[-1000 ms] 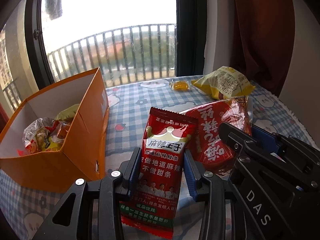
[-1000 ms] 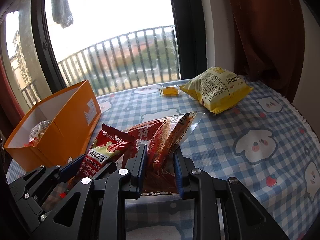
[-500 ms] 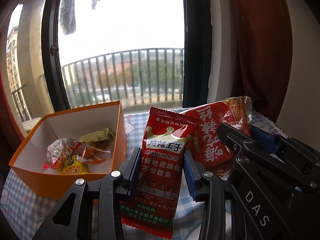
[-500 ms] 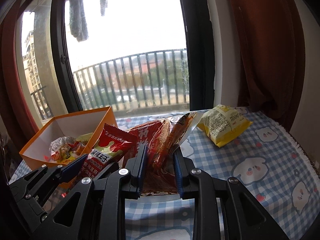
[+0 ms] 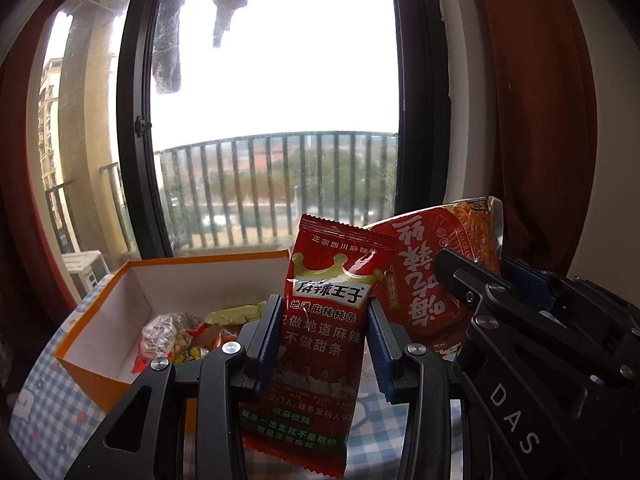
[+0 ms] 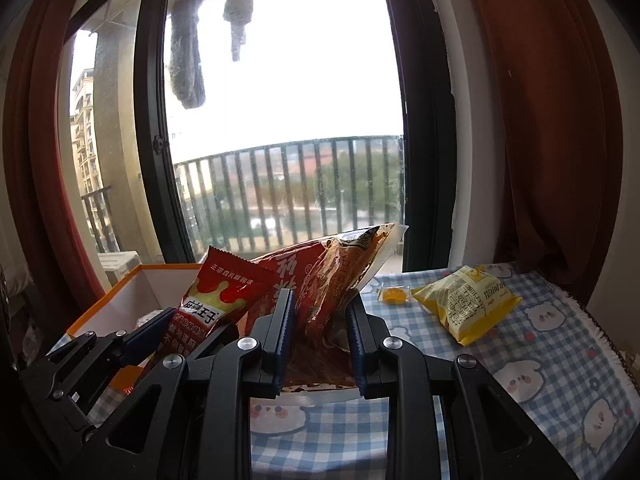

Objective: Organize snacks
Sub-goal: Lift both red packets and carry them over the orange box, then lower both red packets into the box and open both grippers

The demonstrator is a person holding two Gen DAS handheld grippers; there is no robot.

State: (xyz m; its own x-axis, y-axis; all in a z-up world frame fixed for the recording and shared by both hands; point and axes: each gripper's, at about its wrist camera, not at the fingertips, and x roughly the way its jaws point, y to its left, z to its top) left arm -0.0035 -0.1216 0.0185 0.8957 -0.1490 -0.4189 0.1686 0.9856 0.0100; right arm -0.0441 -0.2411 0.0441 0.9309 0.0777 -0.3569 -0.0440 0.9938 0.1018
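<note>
- Orange cardboard box [image 5: 86, 360], white inside, open-topped, ahead and to the left of the left claw [image 5: 323, 340]; several crinkled wrapped snacks [image 5: 176, 338] heaped on its floor.
- Large red snack bag [image 6: 320, 280] with a clear side panel showing reddish-brown strips, clenched upright in the right claw [image 6: 320, 328]; big white characters on its face, upside down in the left wrist view, not fully legible.
- Smaller red packet [image 5: 324, 328] with a gold crown and a white band reading 麻辣王子, gripped upright between the left claw's blue pads [image 5: 269, 336]; top line 正宗四川麻辣条, beneath the band 地道麻辣辣条, then 只做地道麻辣 不做甜条; green strip at the foot reading 微麻微辣.
- Both packets lifted clear of the surface [image 6: 540, 360], side by side, the small one just left of the large one.
- Yellow puffed packet [image 6: 466, 300] with dark print too small to read, lying flat on the blue-and-white checked cloth with bear faces, ahead and to the right of the right claw.
- Small orange wrapped sweet [image 6: 391, 294] just left of the yellow packet, apart from it.
- White letters DAS on the black body of the right claw, seen at the lower right of the left wrist view.
</note>
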